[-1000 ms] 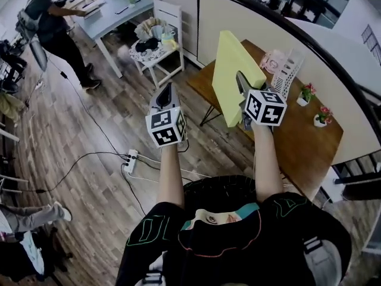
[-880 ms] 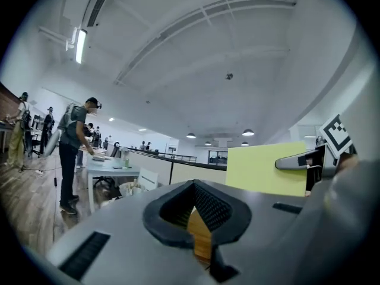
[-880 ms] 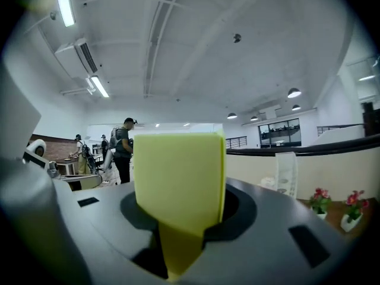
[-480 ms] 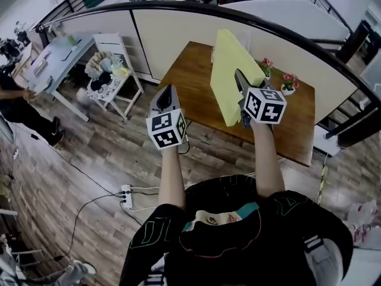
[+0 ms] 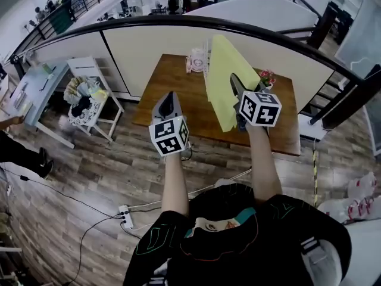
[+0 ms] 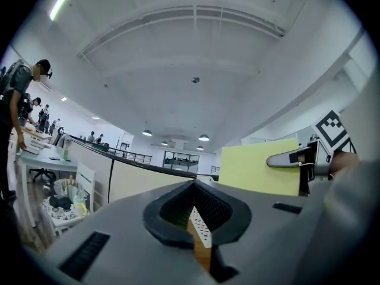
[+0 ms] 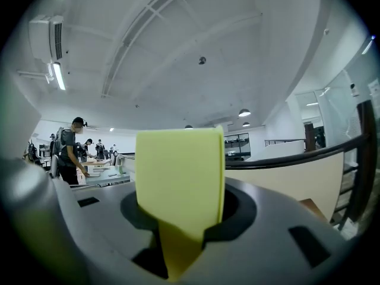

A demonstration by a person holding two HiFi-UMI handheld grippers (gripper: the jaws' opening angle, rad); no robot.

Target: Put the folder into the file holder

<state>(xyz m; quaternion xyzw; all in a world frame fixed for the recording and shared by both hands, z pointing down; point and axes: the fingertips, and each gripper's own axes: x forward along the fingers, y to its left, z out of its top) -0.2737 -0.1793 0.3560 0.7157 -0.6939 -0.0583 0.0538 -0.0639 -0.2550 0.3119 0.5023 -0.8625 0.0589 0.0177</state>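
Everything in the background had swung across the head view within the last second. The brown surface (image 5: 178,79) had sat off to the right a second earlier and now lay straight ahead.

Far left of the file holder stood a white chair (image 5: 79,66) heaped with odds and ends. It had slid from the upper middle of the view to the left side.

Closer in, left of the file holder and on its near side, the left tongs (image 5: 169,98) pointed level over the front part of the surface. Their jaws were together with nothing between them, the same as before.

The file holder (image 5: 206,61), a white wire rack, stood toward the back of the surface. The folder in front now partly covered it, where a second earlier it had stood clear to the folder's right.

The folder (image 5: 221,82), yellow and upright, hung just near and right of the file holder, not yet in it. The right tongs (image 5: 236,83) stayed clamped on its lower edge, the grip unchanged throughout.

Right of the file holder sat small flower pots (image 5: 266,76).

The turn seemed to have finished the carry. What remained was probably to reach forward and lower the folder into a slot.
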